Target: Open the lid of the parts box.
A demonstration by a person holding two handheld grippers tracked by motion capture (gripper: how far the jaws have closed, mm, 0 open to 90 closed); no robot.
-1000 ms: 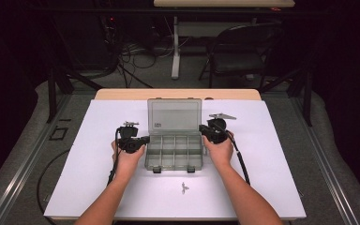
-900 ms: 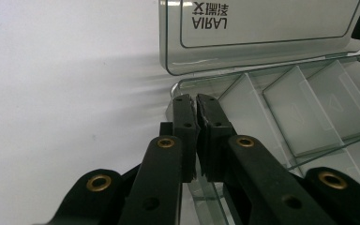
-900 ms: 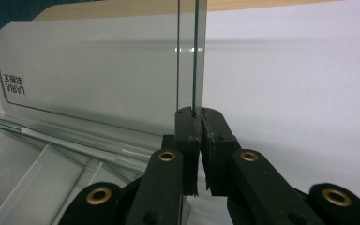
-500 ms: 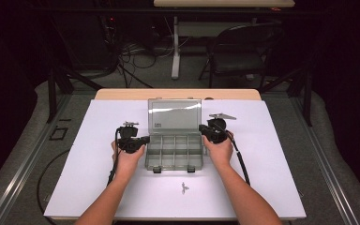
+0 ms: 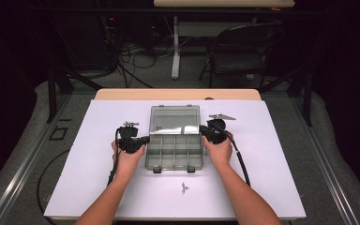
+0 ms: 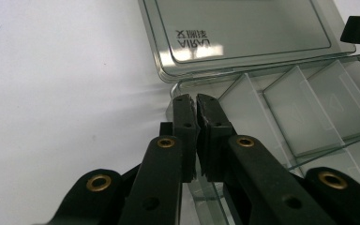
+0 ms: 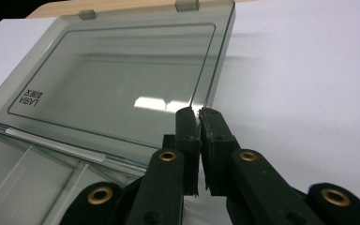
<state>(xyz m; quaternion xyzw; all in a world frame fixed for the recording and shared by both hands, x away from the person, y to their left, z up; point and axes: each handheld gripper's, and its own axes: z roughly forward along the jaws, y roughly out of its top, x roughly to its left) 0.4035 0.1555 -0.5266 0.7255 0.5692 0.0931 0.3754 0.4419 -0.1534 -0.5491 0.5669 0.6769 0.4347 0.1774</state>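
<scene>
Flanking open organizer box (image 5: 174,149): left gripper (image 5: 143,139), right gripper (image 5: 202,131), jaws clenched, empty.

This looks like a lab or recording studio set up for handling trials. A white sheet covers the wooden surface (image 5: 122,197), which stands on grey carpet (image 5: 23,154) with black tape marks (image 5: 57,134). Black curtains, as far as the dim background shows, close off the sides. Behind it, loose cables (image 5: 131,51) trail over the floor by a desk leg (image 5: 175,47) and a folding chair (image 5: 236,51).
</scene>
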